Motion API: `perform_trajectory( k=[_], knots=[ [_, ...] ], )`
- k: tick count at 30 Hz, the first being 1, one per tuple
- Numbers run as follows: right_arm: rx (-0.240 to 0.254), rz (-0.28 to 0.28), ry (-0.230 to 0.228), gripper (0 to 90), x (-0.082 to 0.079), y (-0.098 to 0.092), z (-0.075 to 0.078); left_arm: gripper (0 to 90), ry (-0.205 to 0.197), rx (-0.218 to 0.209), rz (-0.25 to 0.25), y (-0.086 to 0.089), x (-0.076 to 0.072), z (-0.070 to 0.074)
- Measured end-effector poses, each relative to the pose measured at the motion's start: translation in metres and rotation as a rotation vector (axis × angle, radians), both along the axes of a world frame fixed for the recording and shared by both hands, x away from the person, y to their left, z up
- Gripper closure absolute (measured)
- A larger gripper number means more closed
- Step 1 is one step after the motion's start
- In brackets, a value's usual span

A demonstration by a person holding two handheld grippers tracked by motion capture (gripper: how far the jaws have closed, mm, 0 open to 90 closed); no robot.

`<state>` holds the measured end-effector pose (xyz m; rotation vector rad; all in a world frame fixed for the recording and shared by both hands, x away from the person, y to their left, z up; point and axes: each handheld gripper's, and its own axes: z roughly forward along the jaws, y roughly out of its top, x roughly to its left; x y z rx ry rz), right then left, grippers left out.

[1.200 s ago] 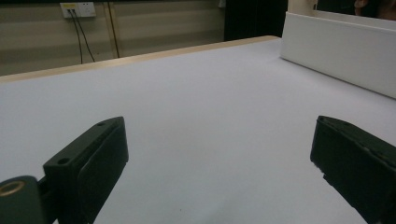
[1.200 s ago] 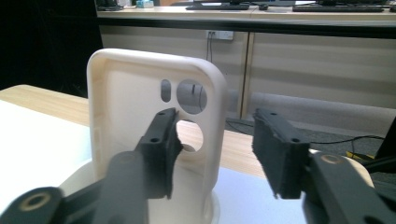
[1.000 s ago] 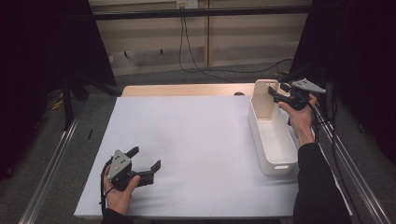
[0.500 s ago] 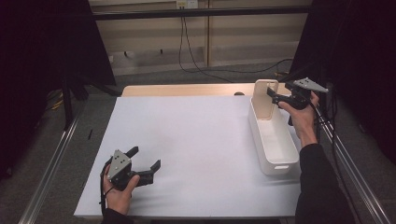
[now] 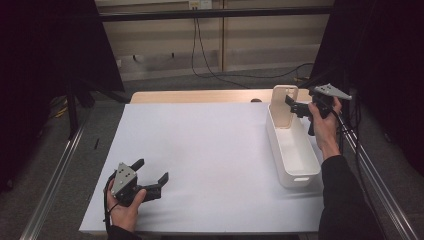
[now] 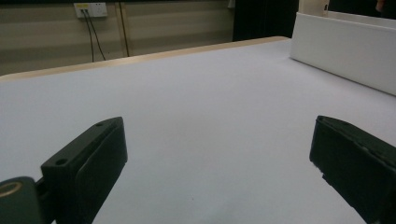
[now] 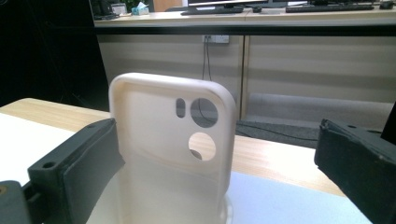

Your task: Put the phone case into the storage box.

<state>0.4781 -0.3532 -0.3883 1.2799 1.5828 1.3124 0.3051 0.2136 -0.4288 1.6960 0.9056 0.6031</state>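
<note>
The phone case [image 5: 283,106] was a pale cream, soft-looking shell with rounded corners and a raised lip running around its hollow inner face; in the right gripper view [image 7: 173,149] three openings pierced its upper part, a narrow slot, a larger round hole beside it and a second round hole below. It stood upright on its short edge at the far end of the white bin [image 5: 296,150], a long, narrow, open-topped container that lay along the right side of the white table [image 5: 200,150], and its top rose clear above the bin's rim. Whether it leaned against the end wall could not be told. The right gripper [image 5: 296,106], held in the person's right hand [image 5: 324,122] at the far right corner of the table, pointed level at the case from the right, just beside it. Its jaws had just been opening and stood wide apart, and in the right gripper view [image 7: 215,154] the case stood between them, close by the left jaw and well clear of the right one, with neither pad pressing on it. The left gripper [image 5: 150,171] rested low over the near left part of the table in the left hand [image 5: 125,207], well apart from case and bin; its jaws were likewise spread, with bare table surface between them in the left gripper view [image 6: 217,154].
</note>
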Motion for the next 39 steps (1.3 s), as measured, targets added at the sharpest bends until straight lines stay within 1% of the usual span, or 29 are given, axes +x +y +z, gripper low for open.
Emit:
perform_trajectory(
  k=[2, 4, 8, 9, 12, 15, 16, 20, 21, 22, 25, 26, 27, 30, 32, 36, 39],
  knots=[
    [0.006, -0.006, -0.006, 0.0, -0.001, 0.001, 0.002, 4.0, -0.005, 0.007, 0.007, 0.002, 0.000, 0.000],
    [0.004, -0.004, -0.009, 0.0, -0.003, 0.001, 0.004, 4.0, -0.007, -0.003, 0.016, 0.002, 0.000, 0.000],
    [0.001, 0.002, -0.008, 0.0, -0.008, 0.003, 0.008, 4.0, -0.008, -0.008, 0.014, 0.002, 0.000, 0.000],
    [-0.001, 0.005, -0.012, 0.0, -0.009, 0.003, 0.008, 4.0, -0.009, -0.003, 0.005, 0.002, 0.000, 0.000],
    [-0.006, 0.011, -0.021, 0.0, -0.015, 0.004, 0.012, 4.0, -0.013, -0.009, 0.011, 0.001, 0.000, 0.000],
    [-0.011, 0.014, -0.026, 0.0, -0.019, 0.004, 0.014, 3.9, -0.014, 0.000, 0.013, 0.003, 0.000, 0.000],
    [-0.010, 0.007, -0.026, 0.0, -0.020, 0.004, 0.014, 3.9, -0.014, 0.000, 0.016, 0.003, -0.001, 0.000],
    [-0.012, 0.013, -0.027, 0.0, -0.024, 0.006, 0.014, 3.9, -0.017, -0.003, 0.013, 0.002, -0.001, 0.000],
    [-0.010, 0.014, -0.032, 0.0, -0.026, 0.006, 0.013, 3.8, -0.019, -0.010, 0.021, 0.000, -0.001, 0.000],
    [-0.010, 0.017, -0.033, 0.0, -0.027, 0.006, 0.013, 3.9, -0.018, -0.002, 0.015, 0.001, 0.000, 0.000],
    [0.010, 0.011, -0.047, 0.0, -0.031, 0.006, 0.011, 3.9, -0.017, -0.001, 0.013, 0.001, 0.000, 0.000],
    [0.010, 0.011, -0.047, 0.0, -0.033, 0.005, 0.010, 3.9, -0.015, -0.014, 0.019, 0.000, -0.001, 0.000],
    [0.009, 0.008, -0.049, 0.0, -0.034, 0.004, 0.008, 3.9, -0.012, -0.015, 0.015, 0.002, 0.000, 0.000],
    [0.025, 0.007, -0.045, 0.0, -0.038, 0.004, 0.006, 3.9, -0.012, -0.026, 0.034, 0.003, 0.000, 0.000],
    [0.021, 0.015, -0.046, 0.0, -0.040, 0.005, 0.005, 3.7, -0.013, -0.025, 0.038, 0.004, -0.001, 0.000],
    [0.010, 0.026, -0.047, 0.0, -0.045, 0.008, 0.005, 3.7, -0.018, -0.021, 0.029, 0.003, -0.002, 0.001],
    [0.013, 0.028, -0.046, 0.0, -0.049, 0.010, 0.006, 3.7, -0.020, -0.016, 0.023, 0.003, -0.002, 0.001]
  ],
)
